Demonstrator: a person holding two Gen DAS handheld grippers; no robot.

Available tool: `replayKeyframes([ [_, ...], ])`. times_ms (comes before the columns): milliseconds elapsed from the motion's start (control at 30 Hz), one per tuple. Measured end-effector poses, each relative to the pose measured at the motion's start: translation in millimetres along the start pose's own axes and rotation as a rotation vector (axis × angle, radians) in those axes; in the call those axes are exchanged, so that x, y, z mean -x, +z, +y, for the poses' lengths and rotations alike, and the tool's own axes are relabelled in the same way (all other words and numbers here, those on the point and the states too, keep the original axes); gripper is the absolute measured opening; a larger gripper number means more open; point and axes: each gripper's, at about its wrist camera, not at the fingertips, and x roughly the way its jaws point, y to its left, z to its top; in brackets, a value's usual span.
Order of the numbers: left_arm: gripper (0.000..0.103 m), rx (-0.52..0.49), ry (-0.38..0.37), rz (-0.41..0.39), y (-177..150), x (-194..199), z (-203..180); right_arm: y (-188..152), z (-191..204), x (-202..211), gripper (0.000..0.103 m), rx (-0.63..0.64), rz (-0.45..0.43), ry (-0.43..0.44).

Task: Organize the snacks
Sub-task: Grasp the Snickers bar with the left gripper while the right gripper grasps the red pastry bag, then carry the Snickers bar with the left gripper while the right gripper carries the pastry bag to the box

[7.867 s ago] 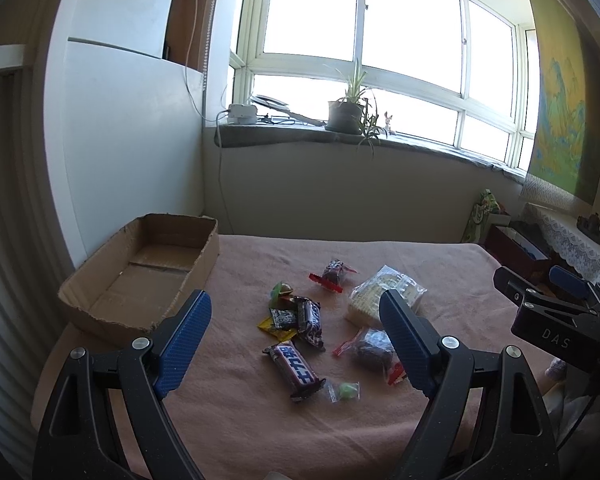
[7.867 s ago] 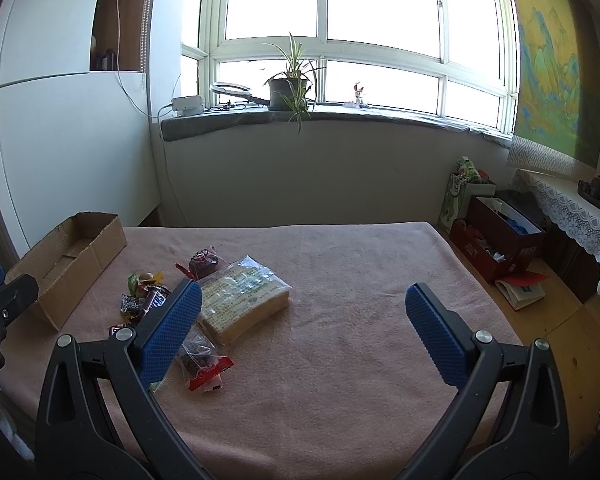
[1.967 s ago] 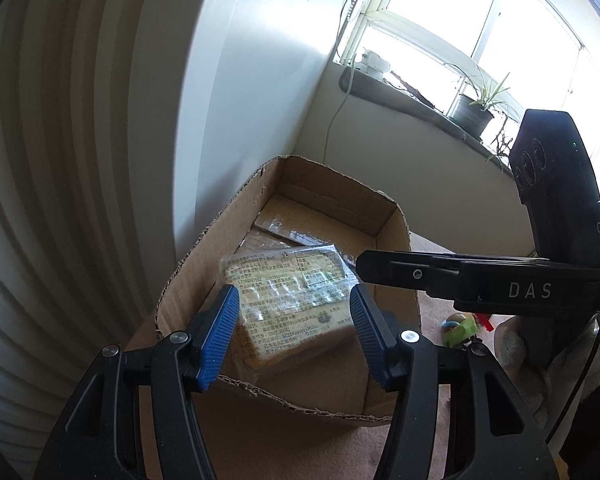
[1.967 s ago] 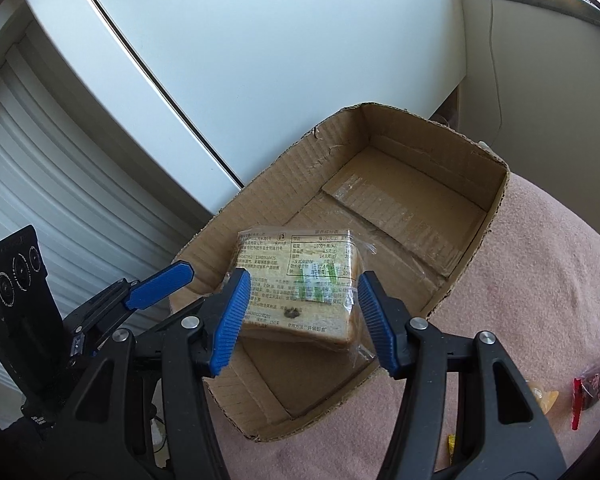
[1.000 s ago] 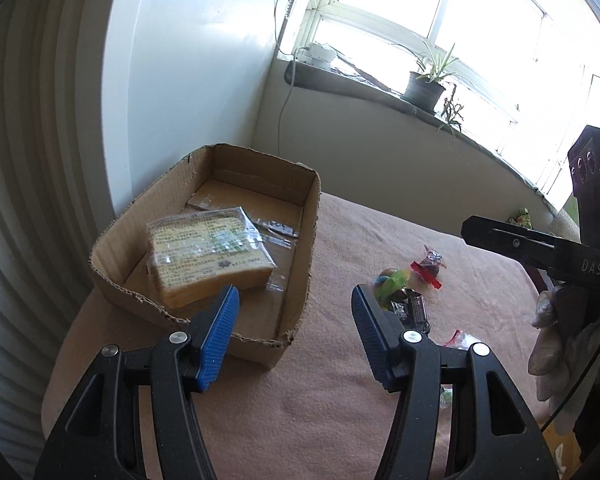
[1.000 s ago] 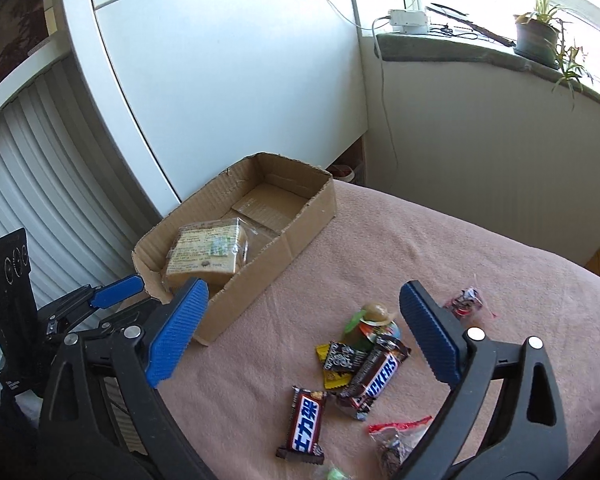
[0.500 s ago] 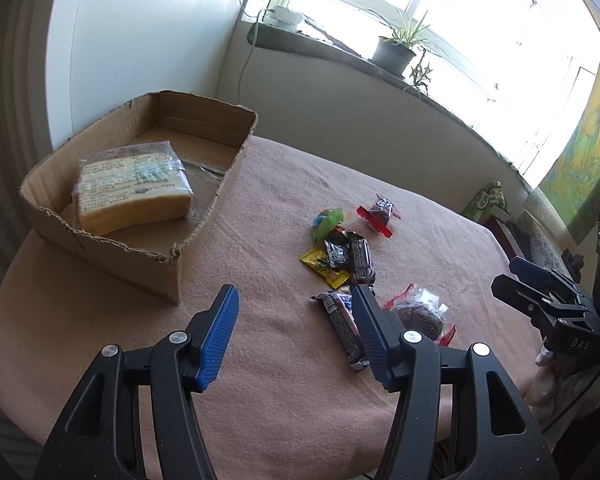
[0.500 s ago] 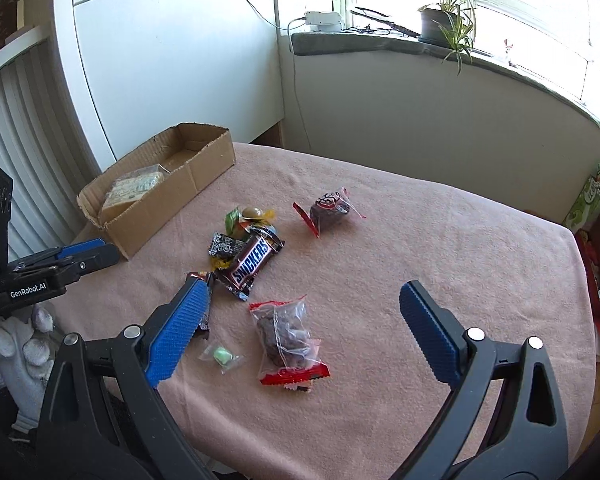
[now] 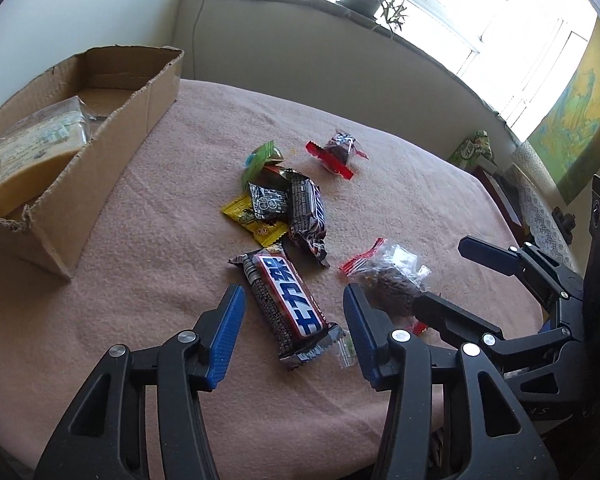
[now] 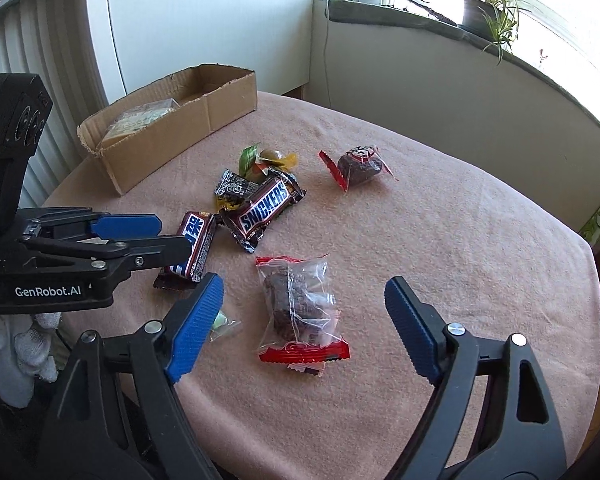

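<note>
L gripper [image 9: 292,320] jaws spread, just been closing, straddling chocolate bar [image 9: 286,298], not gripping. R gripper [image 10: 300,320] spread, closing, over clear bag [image 10: 300,308]. Small green candy [image 10: 220,324] half hidden by R finger.

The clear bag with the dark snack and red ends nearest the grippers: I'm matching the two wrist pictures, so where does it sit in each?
Left wrist view: the clear bag lies right of centre, just beyond the left gripper's right finger.
Right wrist view: the clear bag lies centre, between the right gripper's open fingers.
Shared landmark: the cardboard box, on the left in both views.
</note>
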Motion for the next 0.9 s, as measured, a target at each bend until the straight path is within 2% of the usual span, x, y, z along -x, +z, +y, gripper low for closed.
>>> replayKeyframes([
  [133,0.049,-0.019,0.023,0.019,2,-12,-5,-1,-1,-12,0.071,0.007,0.031,0.017],
  [267,0.049,-0.035,0.046,0.029,4,-19,-8,-1,-3,-21,0.070,0.003,0.046,0.039],
  [333,0.049,-0.037,0.056,0.032,4,-22,-8,0,-4,-24,0.062,0.000,0.055,0.055],
  [433,0.047,-0.052,0.072,0.038,2,-26,-8,1,-5,-31,0.058,-0.002,0.074,0.065],
  [500,0.040,-0.062,0.087,0.031,2,-26,-8,1,-4,-35,0.057,0.007,0.086,0.067],
  [533,0.038,-0.059,0.088,0.029,2,-26,-7,1,-3,-37,0.050,0.012,0.093,0.070],
  [600,0.031,-0.058,0.089,0.024,3,-26,-4,1,-2,-40,0.043,0.018,0.107,0.075],
  [667,0.027,-0.056,0.090,0.020,4,-25,-1,0,-2,-41,0.042,0.016,0.108,0.080],
  [900,0.027,-0.044,0.066,0.008,3,-21,2,1,-6,-37,0.038,-0.004,0.098,0.085],
])
